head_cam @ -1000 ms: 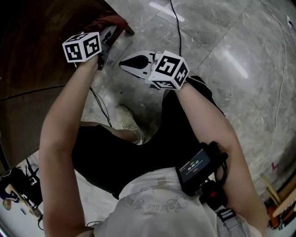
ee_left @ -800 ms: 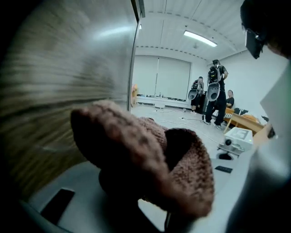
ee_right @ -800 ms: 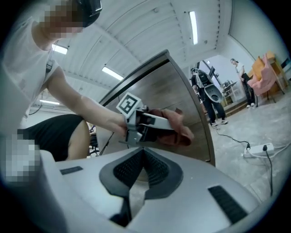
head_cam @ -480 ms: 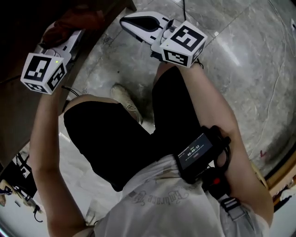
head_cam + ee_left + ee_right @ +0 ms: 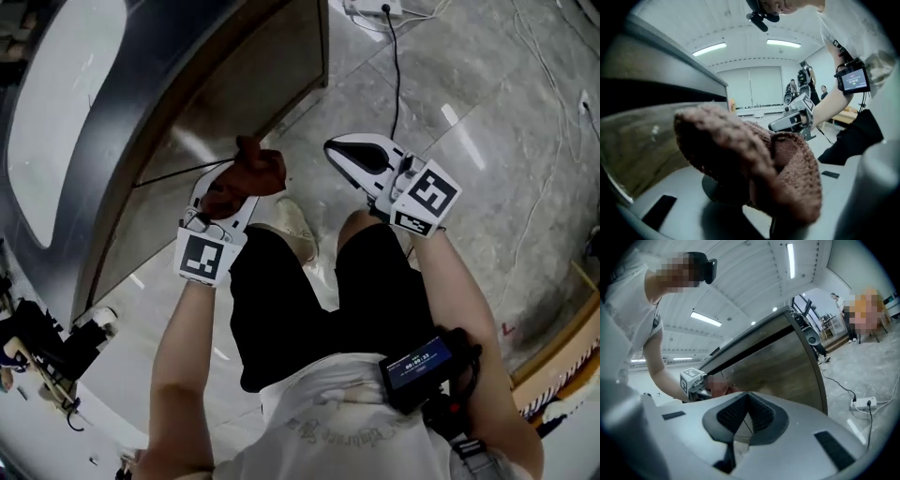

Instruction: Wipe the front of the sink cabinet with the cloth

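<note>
Cloth (image 5: 246, 178), reddish-brown and knitted, is bunched in my left tongs (image 5: 225, 199), which pinch it near one end so that a thick wad sticks out past the tips. It sits close to the cabinet front (image 5: 234, 84) ahead of those tongs, low by the panel's bottom edge; I cannot tell whether it touches the wood yet. My right tongs (image 5: 337, 150) are pressed together with nothing in them, held out to the right of the left pair and clear of the panel.

To wipe well, I judge the wad should go flat against the wood, with the tips kept back so only fabric rubs. Long overlapping strokes along the panel should cover it, with the grip kept firm so the cloth does not drag loose.

The cabinet front is brown wood grain with a sheen, under a dark rim, with the pale sink (image 5: 56, 112) above. Beyond my right tongs the floor (image 5: 469, 112) is glossy grey stone. A black cable (image 5: 396, 66) runs to a white power strip (image 5: 370, 7).
</note>
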{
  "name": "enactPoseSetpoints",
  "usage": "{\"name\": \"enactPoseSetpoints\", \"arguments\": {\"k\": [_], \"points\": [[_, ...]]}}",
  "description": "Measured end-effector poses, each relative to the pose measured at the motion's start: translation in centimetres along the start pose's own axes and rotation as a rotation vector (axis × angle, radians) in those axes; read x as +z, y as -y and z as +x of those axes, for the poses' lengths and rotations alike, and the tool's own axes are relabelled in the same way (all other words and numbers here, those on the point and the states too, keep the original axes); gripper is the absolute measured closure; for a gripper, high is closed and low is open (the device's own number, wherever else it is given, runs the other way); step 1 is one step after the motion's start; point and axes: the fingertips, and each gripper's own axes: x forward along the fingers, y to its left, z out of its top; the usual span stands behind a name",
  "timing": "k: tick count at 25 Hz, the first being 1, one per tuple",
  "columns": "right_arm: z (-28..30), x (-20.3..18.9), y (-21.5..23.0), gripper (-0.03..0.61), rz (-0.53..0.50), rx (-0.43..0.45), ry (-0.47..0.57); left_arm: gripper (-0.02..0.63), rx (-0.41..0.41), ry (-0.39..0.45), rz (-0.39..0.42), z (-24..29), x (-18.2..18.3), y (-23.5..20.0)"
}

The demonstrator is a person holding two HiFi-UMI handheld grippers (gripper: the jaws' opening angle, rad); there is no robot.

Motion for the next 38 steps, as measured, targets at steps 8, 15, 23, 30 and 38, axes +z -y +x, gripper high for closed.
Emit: {"name": "enactPoseSetpoints", "arguments": {"k": [8, 15, 23, 30, 38], "points": [[2.8, 13.0, -8.1, 0.566, -0.005, 0.058, -0.12, 0.491, 0.071, 0.024, -0.214, -10.3, 11.3, -1.9], [5.5, 23.2, -14.8, 0.566, -0.02, 0.14, -0.168, 0.491, 0.117, 0.05, -0.288, -18.1, 20.1, -3.3], [4.8, 28.7, -20.9, 0.566, -0.035, 0.146, -0.202, 0.491, 0.232, 0.073, -0.427, -25.7, 23.7, -4.8], [5.8, 31.6, -23.1, 0.566, -0.053, 0.093, -0.191, 0.491, 0.232, 0.083, -0.422, -28.4, 24.7, -7.1], [6.1, 32.3, -22.9, 0.566, -0.076, 0.023, -0.199, 0.491, 0.157, 0.109, -0.345, -27.9, 25.4, -8.7]]}}
